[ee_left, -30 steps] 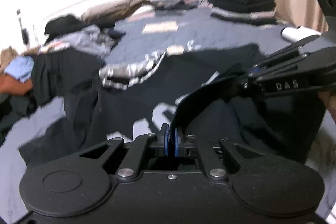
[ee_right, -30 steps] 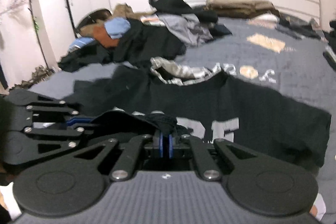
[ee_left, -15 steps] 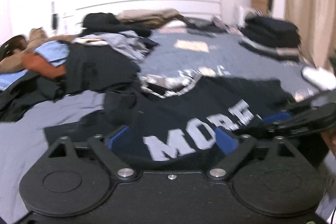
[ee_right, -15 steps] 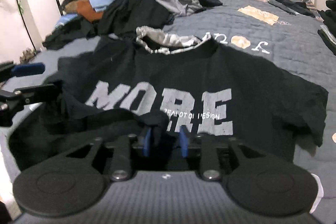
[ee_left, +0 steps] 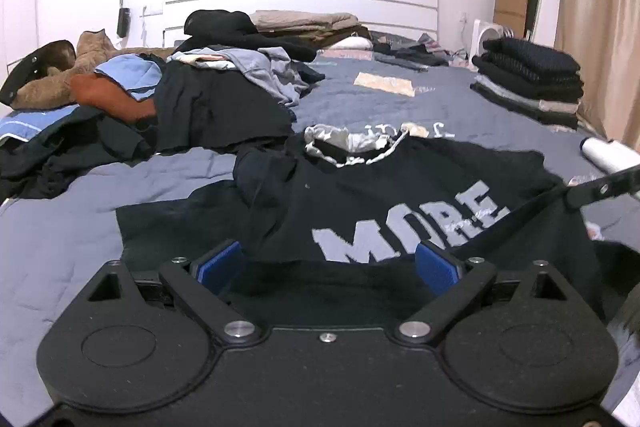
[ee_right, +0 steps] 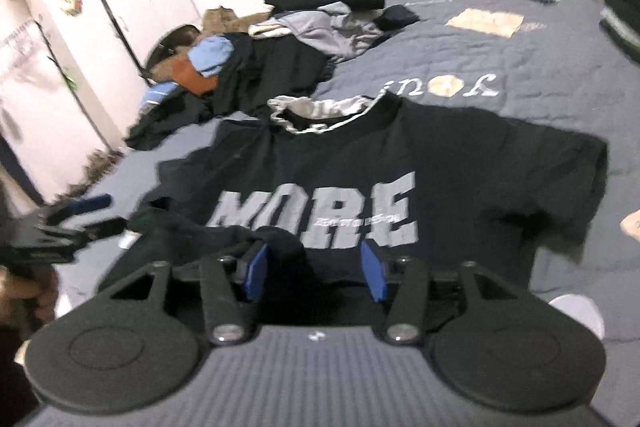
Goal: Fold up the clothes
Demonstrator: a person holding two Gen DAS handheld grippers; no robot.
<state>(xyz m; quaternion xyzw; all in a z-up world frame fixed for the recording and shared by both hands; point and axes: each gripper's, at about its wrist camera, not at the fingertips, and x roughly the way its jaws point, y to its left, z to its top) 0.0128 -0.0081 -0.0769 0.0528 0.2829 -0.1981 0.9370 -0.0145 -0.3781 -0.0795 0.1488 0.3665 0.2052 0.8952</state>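
Observation:
A black T-shirt (ee_left: 380, 187) with grey letters "MORE" lies spread face up on the blue-grey quilt (ee_left: 60, 227), collar toward the headboard. My left gripper (ee_left: 328, 267) stands wide open over the shirt's near hem, its blue pads (ee_left: 218, 265) clear of the cloth. In the right wrist view the same T-shirt (ee_right: 460, 163) lies ahead. My right gripper (ee_right: 315, 273) is over the hem with its jaws opening; a bunched fold of hem sits by the left pad, not pinched. The left gripper (ee_right: 106, 215) shows at the left edge, blurred.
A heap of unfolded clothes (ee_left: 200, 99) covers the bed's far left. A stack of folded dark clothes (ee_left: 528, 83) sits at the far right, a white roll (ee_left: 608, 151) nearer. A white wardrobe (ee_right: 100, 7) stands left of the bed, and a curtain (ee_left: 600, 7) hangs to the right.
Both grippers were shut on the shirt's hem and have let it go. Their jaws have spread, and the shirt has dropped flat with the lettering showing.

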